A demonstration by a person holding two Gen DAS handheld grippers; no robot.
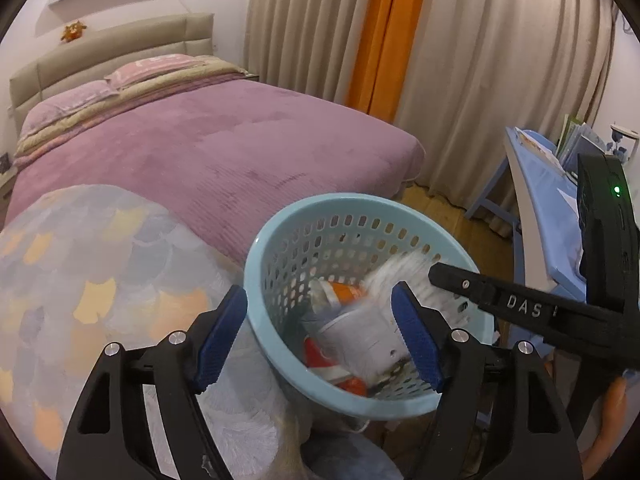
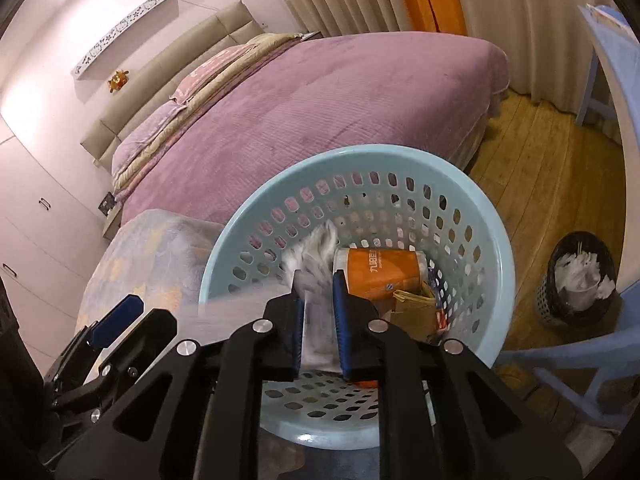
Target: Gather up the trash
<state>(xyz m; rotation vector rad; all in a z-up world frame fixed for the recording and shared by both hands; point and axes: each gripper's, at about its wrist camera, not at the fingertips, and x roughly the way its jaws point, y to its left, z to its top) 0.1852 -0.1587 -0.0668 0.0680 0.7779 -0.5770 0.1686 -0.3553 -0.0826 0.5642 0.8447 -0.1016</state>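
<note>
Pale-blue basket [image 2: 496,248] holds trash, right tongs [image 2: 318,320] gripping tissue [image 2: 316,248]

The left gripper [image 1: 320,336] is built of matte black plastic struts with triangular cut-outs, joined by round silver screw heads. Its fingers [image 1: 416,340] are faced with dark blue ribbed pads. The right gripper [image 2: 318,320] is made to the same pattern: black frame, silver screws, blue textured pads [image 2: 343,328]. In the left wrist view, white letters "DAS" are marked along its black arm, a green light is lit on its housing, and a bare fingertip [image 1: 614,402] is seen beneath.
</note>
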